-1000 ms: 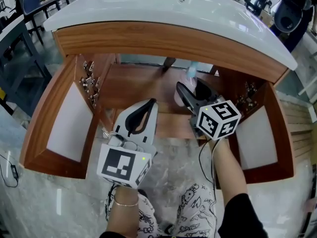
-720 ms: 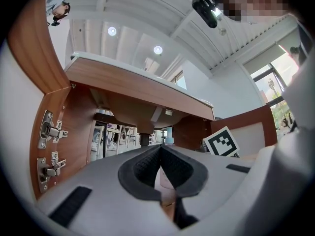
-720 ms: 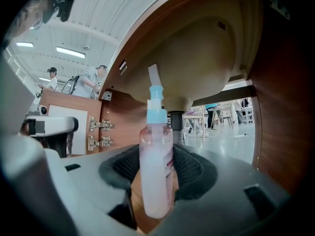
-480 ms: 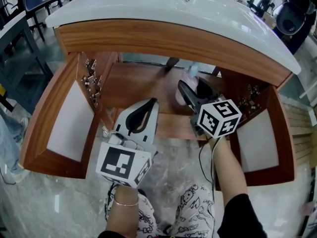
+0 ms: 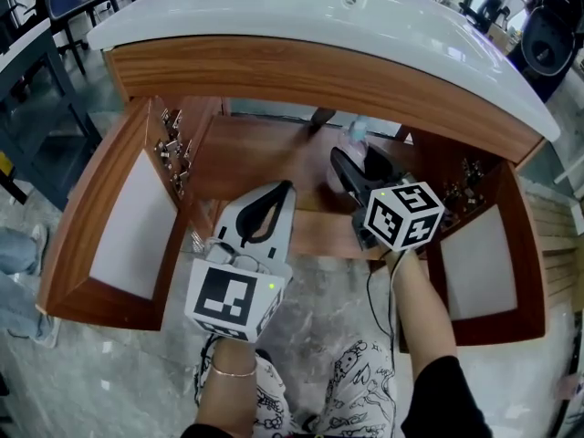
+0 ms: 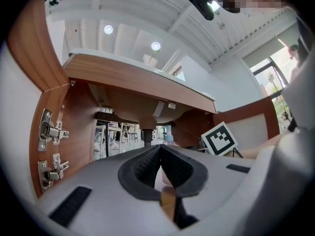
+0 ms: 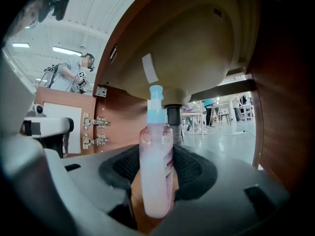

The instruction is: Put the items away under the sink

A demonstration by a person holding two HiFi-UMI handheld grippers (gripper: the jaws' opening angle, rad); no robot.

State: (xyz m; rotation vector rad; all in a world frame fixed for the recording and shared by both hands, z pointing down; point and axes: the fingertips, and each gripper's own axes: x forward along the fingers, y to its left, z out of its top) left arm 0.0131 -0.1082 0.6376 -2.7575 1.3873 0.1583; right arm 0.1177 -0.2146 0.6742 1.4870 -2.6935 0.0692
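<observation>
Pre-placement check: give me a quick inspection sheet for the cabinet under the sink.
Surface: wooden cabinet floor, both doors open.
Job's things: pink bottle, upright between the right gripper's jaws.
Clutter: nothing seen.
Grippers: right gripper shut on the bottle, inside the cabinet; left gripper shut, empty, at the opening.
Cables: thin black cable beside the right forearm.
Surroundings: white sink above; bystander's legs at left.

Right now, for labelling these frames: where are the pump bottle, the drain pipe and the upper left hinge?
pump bottle (image 7: 156, 176): right gripper view, middle of its pink body.
drain pipe (image 6: 147, 134): left gripper view, its dark upright section.
upper left hinge (image 6: 49, 130): left gripper view, its metal plate.
</observation>
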